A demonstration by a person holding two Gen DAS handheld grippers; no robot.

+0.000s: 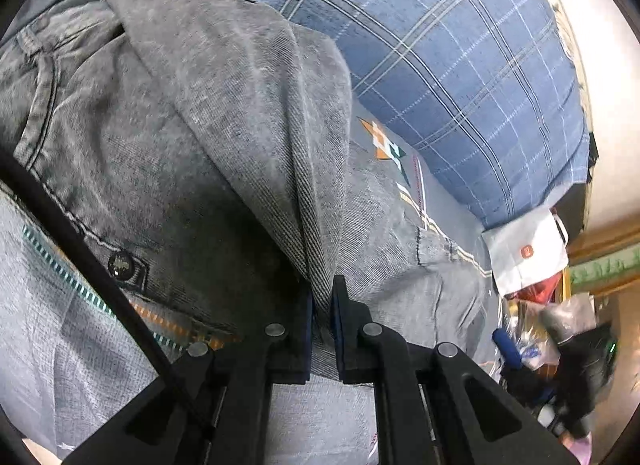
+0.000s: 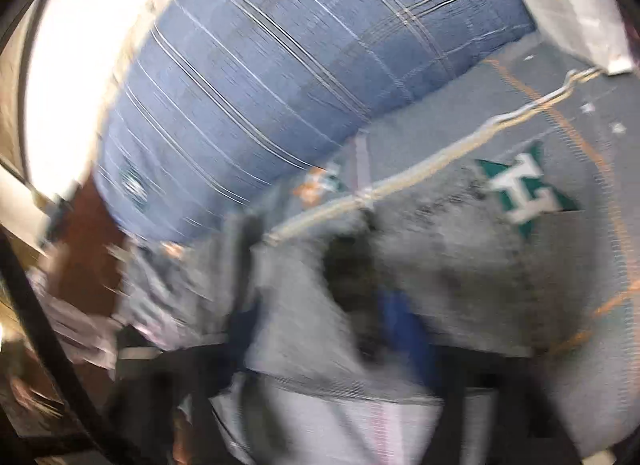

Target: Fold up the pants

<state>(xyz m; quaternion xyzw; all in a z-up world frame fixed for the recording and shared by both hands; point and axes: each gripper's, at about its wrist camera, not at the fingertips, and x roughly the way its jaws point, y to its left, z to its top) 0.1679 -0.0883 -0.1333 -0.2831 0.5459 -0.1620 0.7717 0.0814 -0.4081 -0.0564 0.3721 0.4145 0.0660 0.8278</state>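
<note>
Black fingers of left gripper [image 1: 322, 321] at near edge of left wrist view, jaws pinched narrow on a raised fold of grey denim pants [image 1: 192, 137]. Fold rising straight ahead from between the pads, its ridge running away and to the left; rest of the garment spread to the left of the gripper, with a metal button [image 1: 120, 263] and waistband seam near left. Long axis of the held fold roughly in line with the fingers. Left gripper judged the nearer and the only one gripping.

Right wrist view heavily blurred. Right gripper [image 2: 332, 329] with blue-padded fingers [image 2: 408, 329] standing wide apart, grey denim lying across and between them, no pinch visible. Pale seam or cord [image 2: 400, 177] crossing diagonally beyond.

Surface: grey bedspread [image 1: 60, 345] with teal and orange stitched motifs [image 2: 524, 193]. Blue plaid pillow [image 1: 460, 65] at far side, touching the spread. White bag [image 1: 524, 249] with an orange mark at far right, cluttered items below it too small to name. Bright pale wall [image 1: 612, 125] beyond the pillow.

Coming move judged to turn on carrying the held fold across the flat part of the pants.
</note>
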